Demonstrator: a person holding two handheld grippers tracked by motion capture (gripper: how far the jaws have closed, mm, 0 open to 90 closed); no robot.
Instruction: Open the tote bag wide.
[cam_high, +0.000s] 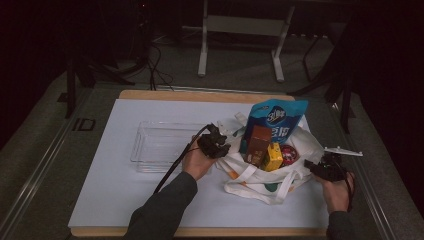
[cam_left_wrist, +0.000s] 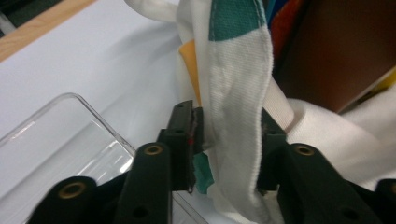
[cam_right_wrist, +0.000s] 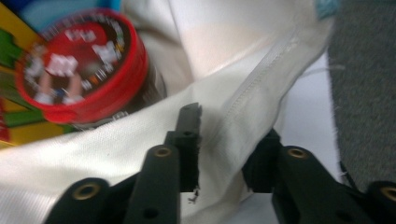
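A: Here's the surface (cam_high: 150, 200), a white sheet over a wooden board, with the wood showing along the far and near edges.

B: And the room is dark. Grey carpet around it, a pale metal frame (cam_high: 240, 30) standing on the floor beyond the far edge, black cables trailing at the far left.

A: The cloth bag (cam_high: 280, 177) sits toward the right edge, mouth up, white with teal and orange patches. Packed inside: a blue pouch (cam_high: 277, 120) upright at the back, a brown box (cam_high: 258, 145), a yellow box (cam_high: 273, 156), and a red-lidded tub (cam_high: 288, 154) beside it.

B: A clear plastic tray (cam_high: 165, 145) lies around the middle of the surface, just left of the bag.

A: Left gripper (cam_high: 216, 142) is at the bag's left rim. In the left gripper view its fingers (cam_left_wrist: 184, 135) stand partly apart with a fold of the bag's cloth (cam_left_wrist: 238, 121) hanging between them; the cloth lies against one finger, no squeeze visible.

B: Right gripper (cam_high: 325, 167) is at the bag's right side, near the right edge. In the right gripper view its fingers (cam_right_wrist: 189, 135) are also partly apart, the bag's seamed edge (cam_right_wrist: 252, 107) draped between them, not pinched.

A: The tub's red lid (cam_right_wrist: 77, 65) shows just behind that rim.
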